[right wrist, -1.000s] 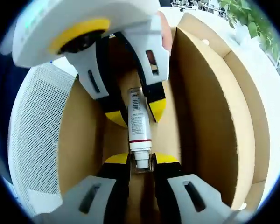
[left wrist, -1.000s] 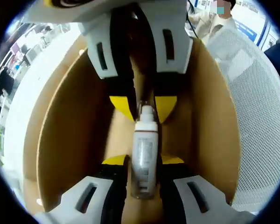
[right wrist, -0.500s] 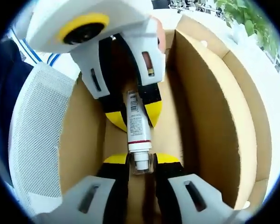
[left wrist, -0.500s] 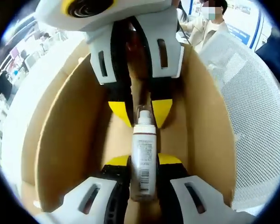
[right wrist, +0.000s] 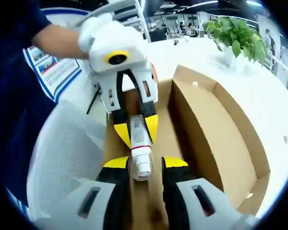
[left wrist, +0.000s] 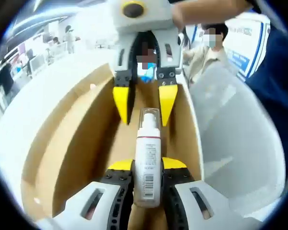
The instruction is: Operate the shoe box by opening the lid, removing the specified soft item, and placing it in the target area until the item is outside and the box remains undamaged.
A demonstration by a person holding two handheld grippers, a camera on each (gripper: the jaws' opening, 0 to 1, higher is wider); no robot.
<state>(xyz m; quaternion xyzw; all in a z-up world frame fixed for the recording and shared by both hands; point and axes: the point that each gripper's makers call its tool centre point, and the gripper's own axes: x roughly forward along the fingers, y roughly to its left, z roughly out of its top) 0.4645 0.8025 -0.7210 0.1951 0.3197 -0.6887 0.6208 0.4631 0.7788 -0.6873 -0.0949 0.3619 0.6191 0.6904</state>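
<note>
Both grippers [left wrist: 148, 165] around bottle [left wrist: 148, 160]

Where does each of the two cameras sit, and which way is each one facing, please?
Left gripper view: rides on the left tool, looking along its jaws, shut on the white plastic bottle, into the open brown cardboard box toward the right tool; a bare forearm and dark sleeve show.
Right gripper view: rides on the right tool, facing back at the left tool over the box; a white-gloved hand shows.
Shared: bottle, box, both tools.
</note>
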